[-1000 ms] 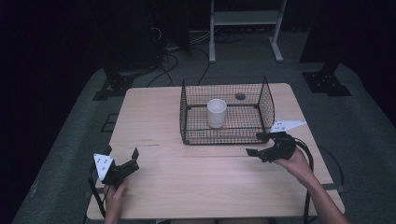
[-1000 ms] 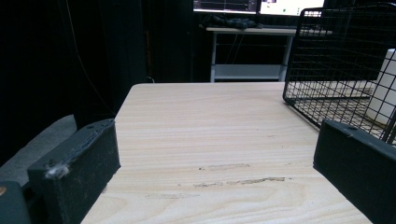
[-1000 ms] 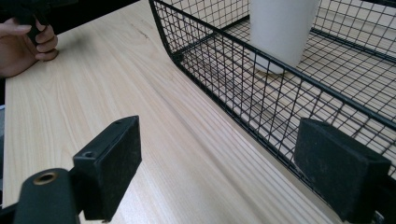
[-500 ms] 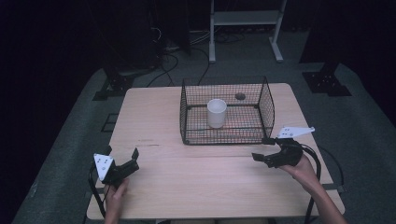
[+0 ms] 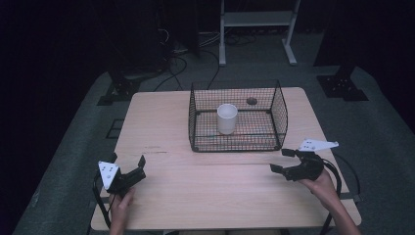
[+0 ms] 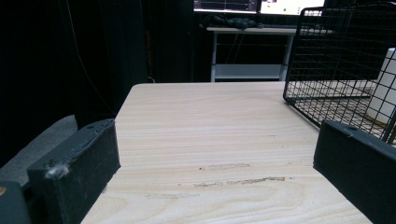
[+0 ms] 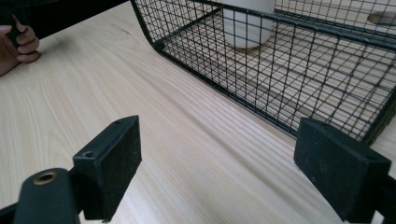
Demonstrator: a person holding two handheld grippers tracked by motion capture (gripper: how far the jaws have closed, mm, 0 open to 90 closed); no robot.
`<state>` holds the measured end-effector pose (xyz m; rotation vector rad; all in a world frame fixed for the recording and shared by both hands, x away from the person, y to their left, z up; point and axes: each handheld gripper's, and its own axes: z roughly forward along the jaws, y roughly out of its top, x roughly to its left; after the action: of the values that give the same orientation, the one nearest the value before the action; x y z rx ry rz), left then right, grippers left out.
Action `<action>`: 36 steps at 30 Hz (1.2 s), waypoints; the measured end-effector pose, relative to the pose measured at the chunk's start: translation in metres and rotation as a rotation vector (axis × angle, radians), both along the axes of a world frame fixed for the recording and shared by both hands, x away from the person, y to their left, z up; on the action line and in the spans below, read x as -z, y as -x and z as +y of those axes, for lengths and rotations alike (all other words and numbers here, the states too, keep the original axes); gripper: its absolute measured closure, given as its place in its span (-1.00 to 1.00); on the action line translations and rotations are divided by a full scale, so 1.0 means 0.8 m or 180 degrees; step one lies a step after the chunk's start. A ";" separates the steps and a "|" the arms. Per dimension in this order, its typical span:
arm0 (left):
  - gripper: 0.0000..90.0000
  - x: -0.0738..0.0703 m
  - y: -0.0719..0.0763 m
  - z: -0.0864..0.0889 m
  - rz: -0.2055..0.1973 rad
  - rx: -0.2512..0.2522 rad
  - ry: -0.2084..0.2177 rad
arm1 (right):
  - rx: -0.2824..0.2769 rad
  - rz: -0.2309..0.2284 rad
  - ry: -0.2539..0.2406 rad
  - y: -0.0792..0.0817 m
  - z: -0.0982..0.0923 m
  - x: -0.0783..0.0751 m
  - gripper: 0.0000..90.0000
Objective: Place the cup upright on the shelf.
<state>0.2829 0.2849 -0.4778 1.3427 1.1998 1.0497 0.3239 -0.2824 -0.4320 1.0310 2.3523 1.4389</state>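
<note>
Nearest the person, at the front left corner of the counter (image 5: 215,196), the left hand (image 5: 120,208) holds the left gripper (image 5: 128,164) low over the wood, its jaws apart with nothing between them. In the left gripper view the two black jaws stand wide at the lower corners, and bare wood grain with a few faint scuffs lies between them.

At the front right, the right hand (image 5: 323,183) holds the right gripper (image 5: 283,160) just above the counter, pointing left and a little toward the basket. Its jaws are also apart and empty; in the right gripper view only plain wood shows between the two pads, and the near wire wall of the basket runs just past the right-hand jaw without touching it.

Farther back, in the middle of the counter, sits the black wire basket (image 5: 238,147), open at the top. A white cup (image 5: 227,118) stands upright inside it, left of centre, on the basket floor. A small dark round thing (image 5: 251,101) lies near the basket's back wall, too small to make out.

Beyond the counter, a white frame (image 5: 257,19) stands on the dark floor, with cables (image 5: 186,49) trailing beside it.
</note>
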 end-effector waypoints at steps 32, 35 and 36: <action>-1.00 0.000 0.000 -0.001 -0.0002 -0.0004 -0.0009 | 0.0253 -0.0158 -0.0079 0.047 -0.022 0.032 -0.68; -1.00 0.000 0.000 0.000 -0.0001 -0.0005 -0.0006 | 0.0272 -0.0146 -0.0146 0.054 -0.022 0.037 -0.69; -1.00 0.000 0.000 0.000 0.0000 -0.0005 -0.0004 | 0.0285 -0.0163 -0.0156 0.056 -0.021 0.038 -0.69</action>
<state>0.2832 0.2846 -0.4778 1.3431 1.2005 1.0518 0.2787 -0.2995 -0.4627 1.0840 2.2166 1.4790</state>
